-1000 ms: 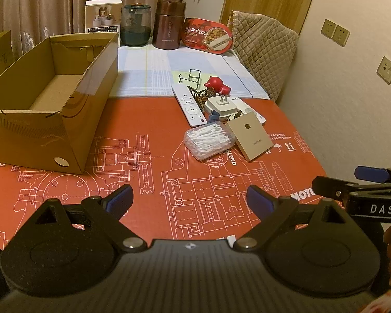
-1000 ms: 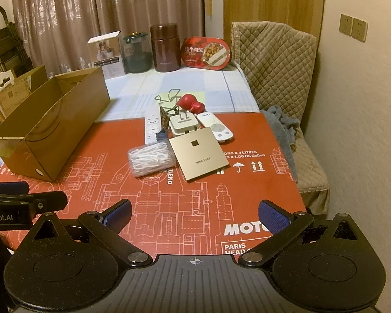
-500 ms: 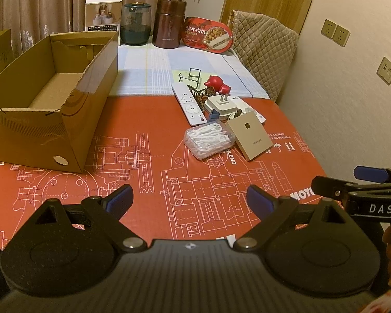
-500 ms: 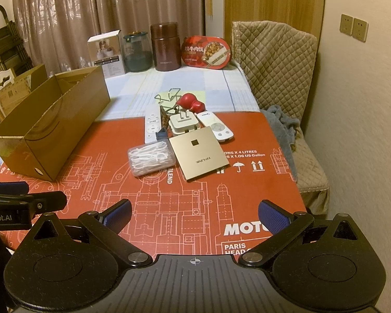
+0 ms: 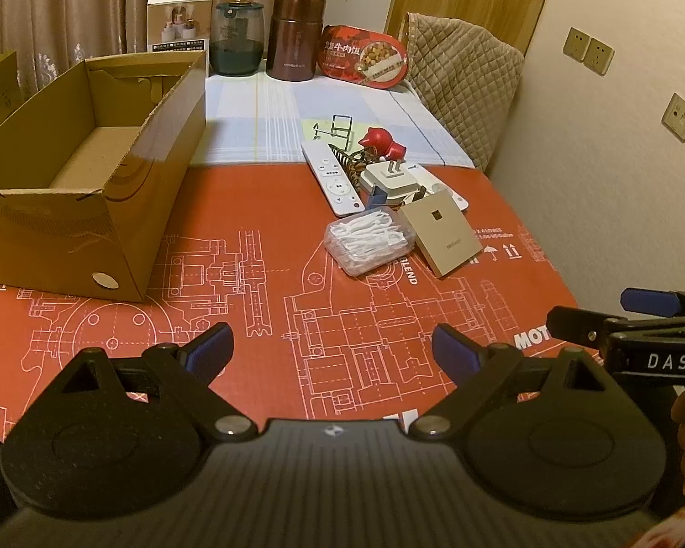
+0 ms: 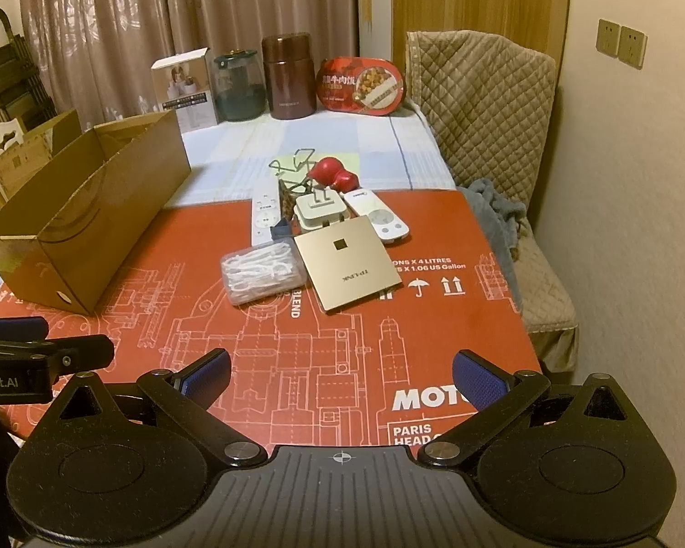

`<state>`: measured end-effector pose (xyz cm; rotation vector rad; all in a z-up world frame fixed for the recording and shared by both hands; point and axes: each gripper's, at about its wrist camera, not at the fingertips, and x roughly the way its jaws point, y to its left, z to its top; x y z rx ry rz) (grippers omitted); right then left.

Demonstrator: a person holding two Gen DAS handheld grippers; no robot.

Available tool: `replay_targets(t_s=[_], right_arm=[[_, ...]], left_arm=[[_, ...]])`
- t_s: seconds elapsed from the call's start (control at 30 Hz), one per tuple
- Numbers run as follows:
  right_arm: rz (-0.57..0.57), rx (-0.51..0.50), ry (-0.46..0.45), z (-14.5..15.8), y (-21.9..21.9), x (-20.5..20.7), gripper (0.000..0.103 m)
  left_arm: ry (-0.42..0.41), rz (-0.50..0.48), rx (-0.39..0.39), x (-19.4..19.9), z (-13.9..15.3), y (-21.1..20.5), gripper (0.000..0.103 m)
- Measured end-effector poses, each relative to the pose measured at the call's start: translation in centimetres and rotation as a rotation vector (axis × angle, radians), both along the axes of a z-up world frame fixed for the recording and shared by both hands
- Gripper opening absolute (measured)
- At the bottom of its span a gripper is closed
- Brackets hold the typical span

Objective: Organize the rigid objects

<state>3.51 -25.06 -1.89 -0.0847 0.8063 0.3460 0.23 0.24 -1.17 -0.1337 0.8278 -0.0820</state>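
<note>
My left gripper (image 5: 331, 349) and right gripper (image 6: 340, 376): fingers spread, nothing between. Clear pick box (image 6: 261, 270) leads pile on bench (image 6: 434, 333), ahead, well apart, long axis crosswise. I judge right nearer; cardboard box (image 5: 114, 173) off left.

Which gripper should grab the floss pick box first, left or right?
Probably right. The floss pick box lies almost dead ahead of the open right gripper; from the left gripper it sits off right. The cardboard box is nearer the left.
</note>
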Motion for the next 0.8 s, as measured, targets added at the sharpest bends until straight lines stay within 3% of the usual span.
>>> replay_targets(t_s=[0.2,0.4,0.8], right_arm=[[0.002,-0.003,0.013,-0.5,-0.1,1.0,0.101],[0.030,-0.013,0.015,-1.1,-0.5,3.5,0.101],[0.214,-0.069,0.091,-5.2,1.6,12.6,0.101]], left_arm=[[0.011,-0.017,-0.014,1.4,-0.6,0.6,0.092],[0.000,-0.100,0.041,5.1,-1.6,0.7,0.092],[0.021,-0.454,0.153,14.3,-5.2,-1.0,0.092]])
